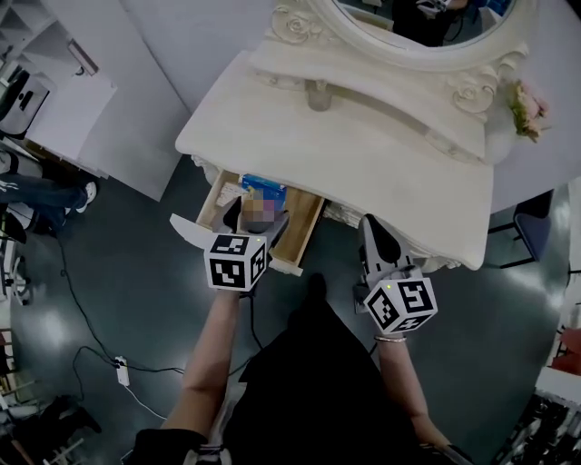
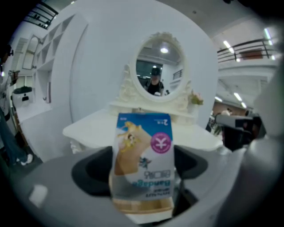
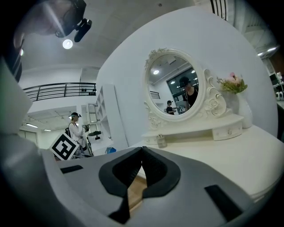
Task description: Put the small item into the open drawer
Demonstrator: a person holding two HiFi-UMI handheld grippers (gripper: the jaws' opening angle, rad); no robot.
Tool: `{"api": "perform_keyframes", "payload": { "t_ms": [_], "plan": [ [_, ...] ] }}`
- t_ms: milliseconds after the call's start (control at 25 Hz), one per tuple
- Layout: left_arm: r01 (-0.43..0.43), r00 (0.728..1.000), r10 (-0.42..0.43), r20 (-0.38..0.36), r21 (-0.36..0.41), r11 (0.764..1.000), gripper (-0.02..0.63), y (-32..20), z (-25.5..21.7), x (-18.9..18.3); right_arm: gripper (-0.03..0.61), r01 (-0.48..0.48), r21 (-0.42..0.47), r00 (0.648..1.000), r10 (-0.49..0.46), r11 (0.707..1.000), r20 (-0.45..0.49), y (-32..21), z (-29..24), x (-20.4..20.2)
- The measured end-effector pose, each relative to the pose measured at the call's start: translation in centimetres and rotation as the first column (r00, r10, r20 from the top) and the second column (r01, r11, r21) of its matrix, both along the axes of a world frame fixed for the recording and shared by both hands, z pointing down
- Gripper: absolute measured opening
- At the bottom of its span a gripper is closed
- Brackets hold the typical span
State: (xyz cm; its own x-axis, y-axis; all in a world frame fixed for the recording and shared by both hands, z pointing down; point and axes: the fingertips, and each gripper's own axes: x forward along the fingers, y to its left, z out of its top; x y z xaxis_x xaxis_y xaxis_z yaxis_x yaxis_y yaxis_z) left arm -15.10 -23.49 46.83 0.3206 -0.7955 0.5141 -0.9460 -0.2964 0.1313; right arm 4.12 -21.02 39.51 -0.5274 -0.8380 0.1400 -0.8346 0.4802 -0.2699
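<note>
A small bandage packet (image 2: pixel 143 159), blue on top with a pink round mark, stands upright between the jaws of my left gripper (image 2: pixel 143 181). In the head view the left gripper (image 1: pixel 259 215) holds the packet (image 1: pixel 263 191) over the open wooden drawer (image 1: pixel 306 225) of the white dressing table (image 1: pixel 363 154). My right gripper (image 1: pixel 370 229) hangs in front of the table's edge, to the right of the drawer. In the right gripper view its jaws (image 3: pixel 142 154) meet with nothing between them.
A small bottle (image 1: pixel 318 95) stands at the back of the table top under the oval mirror (image 1: pixel 427 27). Pink flowers (image 1: pixel 526 109) stand at the table's right end. A cable and a power strip (image 1: pixel 119 368) lie on the dark floor at left. A chair (image 1: pixel 536 227) stands at right.
</note>
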Motion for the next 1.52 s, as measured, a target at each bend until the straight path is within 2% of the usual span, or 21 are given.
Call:
{"api": "perform_keyframes", "payload": {
  "t_ms": [360, 680, 960, 1520],
  "plan": [
    [-0.037, 0.999, 0.039, 0.013, -0.142, 0.989, 0.433, -1.4, 5.4, 2.0, 0.005, -0.020, -0.056, 0.999, 0.022, 0.998, 0.034, -2.7, 1.6, 1.3],
    [-0.049, 0.996, 0.065, 0.060, -0.237, 0.970, 0.433, -1.8, 9.1, 2.6, 0.005, -0.024, -0.084, 0.998, 0.029, 0.996, 0.051, -3.9, 2.8, 2.1],
    [-0.081, 0.986, 0.127, 0.104, -0.361, 0.929, 0.434, -1.5, 12.5, 3.0, 0.005, -0.043, -0.091, 0.997, 0.048, 0.995, 0.054, -4.5, 2.9, 2.9],
    [-0.115, 0.962, 0.223, 0.159, -0.506, 0.855, 0.434, -3.3, 17.9, 4.0, 0.005, -0.055, -0.108, 0.996, 0.062, 0.993, 0.067, -4.6, 3.6, 3.5]
  ]
}}
